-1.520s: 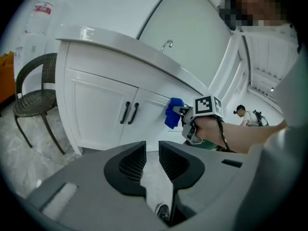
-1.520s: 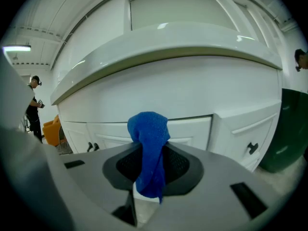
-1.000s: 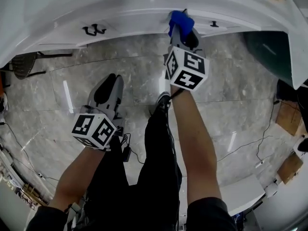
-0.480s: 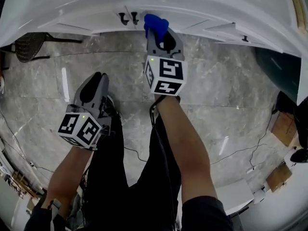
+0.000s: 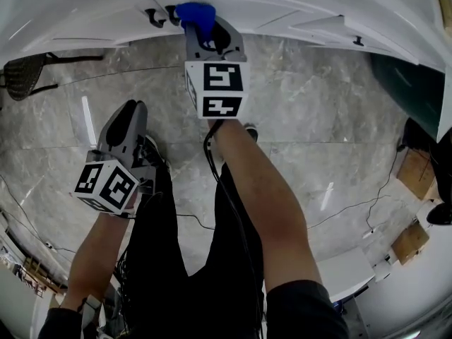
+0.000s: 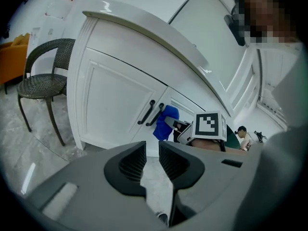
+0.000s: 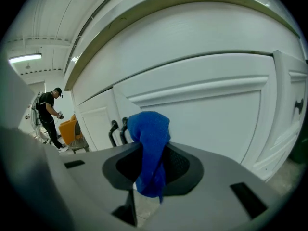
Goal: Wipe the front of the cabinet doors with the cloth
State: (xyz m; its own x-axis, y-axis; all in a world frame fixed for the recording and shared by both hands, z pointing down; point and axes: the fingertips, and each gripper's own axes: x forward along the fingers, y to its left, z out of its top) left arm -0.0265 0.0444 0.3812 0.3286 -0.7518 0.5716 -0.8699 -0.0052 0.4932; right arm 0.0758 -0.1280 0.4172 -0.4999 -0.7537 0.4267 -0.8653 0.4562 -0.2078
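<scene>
Clamping the cloth [image 7: 151, 134], right gripper [image 7: 151, 165] fronts the cabinet door [image 7: 207, 114] just right of its handles [image 7: 118, 129]; left gripper [image 6: 151, 160] farther, barely parted, empty.

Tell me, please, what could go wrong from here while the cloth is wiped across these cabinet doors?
The blue cloth, clamped in the right gripper, sits right beside the two black handles, so it might snag on them. Only a small bunch of cloth pokes past the jaws, so their hard tips could scrape the white door.
</scene>
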